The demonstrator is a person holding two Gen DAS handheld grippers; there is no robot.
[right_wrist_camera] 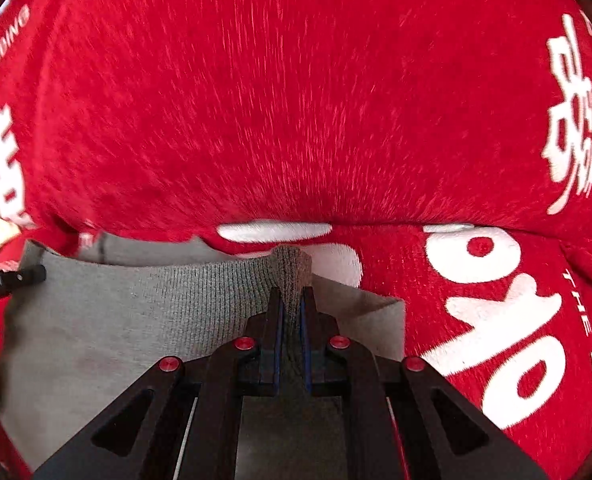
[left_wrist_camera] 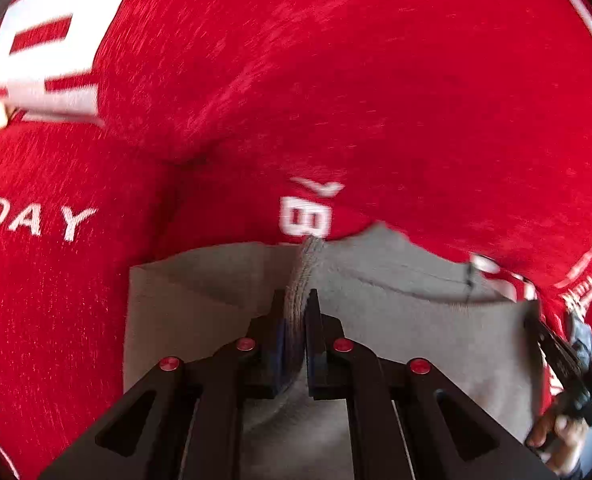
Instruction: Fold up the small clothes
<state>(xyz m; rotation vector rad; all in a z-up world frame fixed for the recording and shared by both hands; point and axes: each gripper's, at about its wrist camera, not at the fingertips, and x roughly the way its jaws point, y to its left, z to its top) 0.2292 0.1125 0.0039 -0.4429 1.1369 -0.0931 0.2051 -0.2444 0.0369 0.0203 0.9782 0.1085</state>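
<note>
Between the two pinching grips hangs a grey knit garment (left_wrist_camera: 415, 320), its ribbed edge bunched in each. Left hand-held gripper (left_wrist_camera: 296, 320) is clamped tight on the ribbing; right hand-held gripper (right_wrist_camera: 292, 312) likewise grips a fold of it. Beneath and all around lies a red cloth (right_wrist_camera: 296, 100) with white lettering.

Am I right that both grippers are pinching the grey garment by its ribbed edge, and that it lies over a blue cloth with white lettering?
Not quite: the cloth under the grey garment is red with white lettering, not blue, as both wrist views show. The rest holds: the left gripper and the right gripper each pinch its ribbed edge.
</note>
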